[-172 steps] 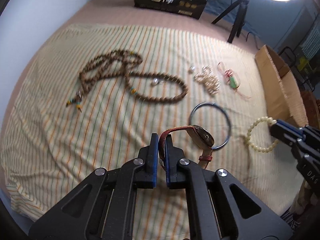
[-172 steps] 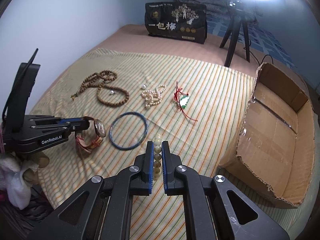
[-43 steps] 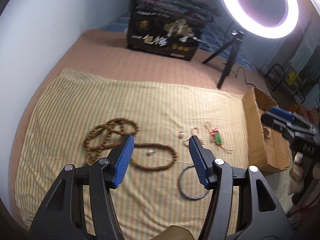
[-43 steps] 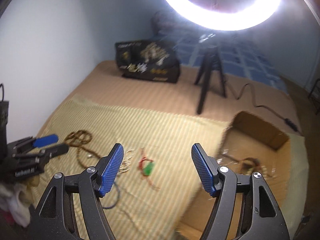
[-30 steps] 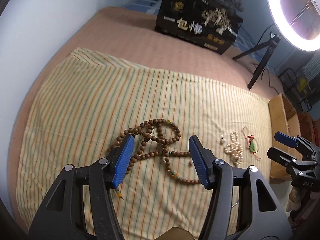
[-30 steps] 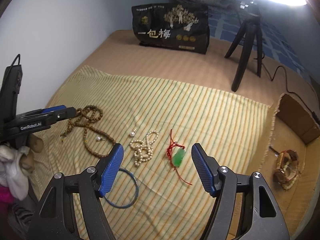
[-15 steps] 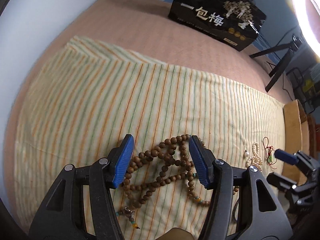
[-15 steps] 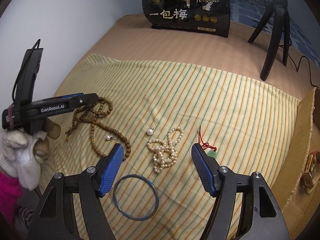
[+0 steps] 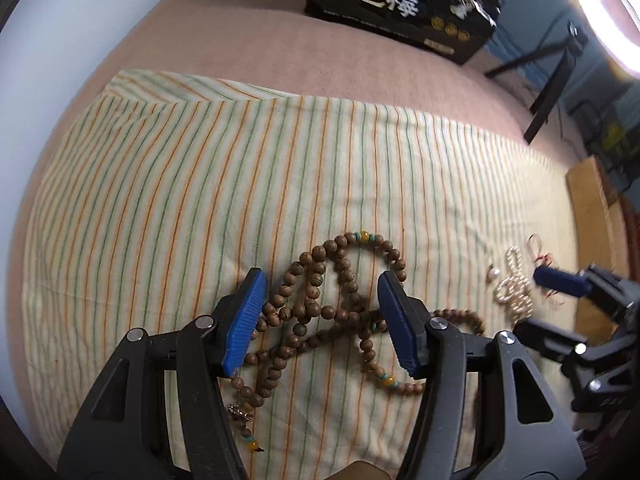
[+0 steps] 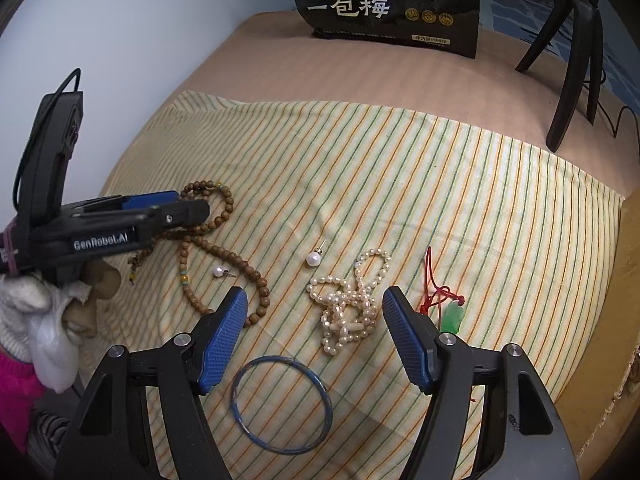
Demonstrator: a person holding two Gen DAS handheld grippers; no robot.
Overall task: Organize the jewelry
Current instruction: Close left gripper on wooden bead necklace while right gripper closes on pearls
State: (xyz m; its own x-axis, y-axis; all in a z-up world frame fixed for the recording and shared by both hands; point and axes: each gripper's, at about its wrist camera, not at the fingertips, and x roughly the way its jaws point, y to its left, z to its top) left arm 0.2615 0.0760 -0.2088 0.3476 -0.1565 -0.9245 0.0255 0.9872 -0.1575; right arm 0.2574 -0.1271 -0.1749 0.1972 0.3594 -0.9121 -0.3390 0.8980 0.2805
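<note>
My left gripper (image 9: pixel 322 318) is open, its blue fingers on either side of the tangled brown wooden bead necklace (image 9: pixel 316 304) on the striped cloth. It also shows in the right wrist view (image 10: pixel 172 208) over the same necklace (image 10: pixel 236 260). My right gripper (image 10: pixel 314 332) is open and empty, just above the pearl necklace (image 10: pixel 348 304). A blue bangle (image 10: pixel 282 404) lies below it. A green pendant on red cord (image 10: pixel 450 314) lies to the right. Two pearl earrings (image 10: pixel 314 258) (image 10: pixel 219 271) lie between the necklaces.
A cardboard box (image 10: pixel 628 280) stands at the cloth's right edge. A black printed bag (image 10: pixel 388 0) and a ring light's tripod (image 10: pixel 576 52) stand at the back. The striped cloth (image 9: pixel 200 168) covers a pink mattress beside a wall on the left.
Both grippers have dropped lower and moved in: the left over the wooden bead necklace, the right over the pearl necklace. Both stay open.
</note>
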